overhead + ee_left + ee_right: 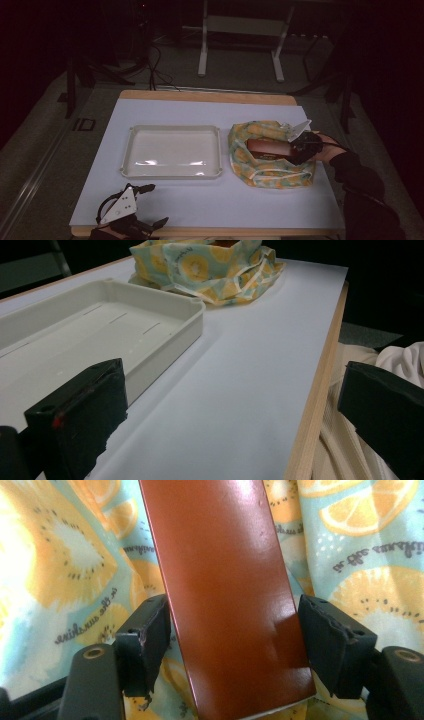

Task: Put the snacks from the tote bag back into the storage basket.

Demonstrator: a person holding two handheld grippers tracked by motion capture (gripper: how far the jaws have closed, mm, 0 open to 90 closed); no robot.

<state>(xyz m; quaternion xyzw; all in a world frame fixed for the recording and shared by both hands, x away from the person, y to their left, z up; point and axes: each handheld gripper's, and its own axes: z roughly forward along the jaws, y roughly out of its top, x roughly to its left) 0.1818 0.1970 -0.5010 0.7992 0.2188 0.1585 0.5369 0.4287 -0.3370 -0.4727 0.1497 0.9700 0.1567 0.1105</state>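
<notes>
— Jaws status, high view?
— Right gripper (303, 144) straddles a glossy reddish-brown flat packet (270, 148) inside the fruit-print cloth bag (260, 172).
— Left gripper view?
— Left gripper (225, 425) gapes empty beside the shallow white plastic tray (165, 330).
— Right gripper view?
— Jaws flank the packet's edges, contact uncertain. Probably light, slippery; grip the long edges.

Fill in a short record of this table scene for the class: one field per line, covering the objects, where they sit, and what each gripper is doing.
surface: white table top with a wooden edge
tray: empty white tray, centre-left
cloth: fruit-print cloth, bunched right of the tray, not touching it
box: glossy reddish-brown box lying on the cloth
right gripper: right gripper, jaws either side of the box, small gap on one side
left gripper: left gripper, open, at the near edge, holding nothing
</notes>
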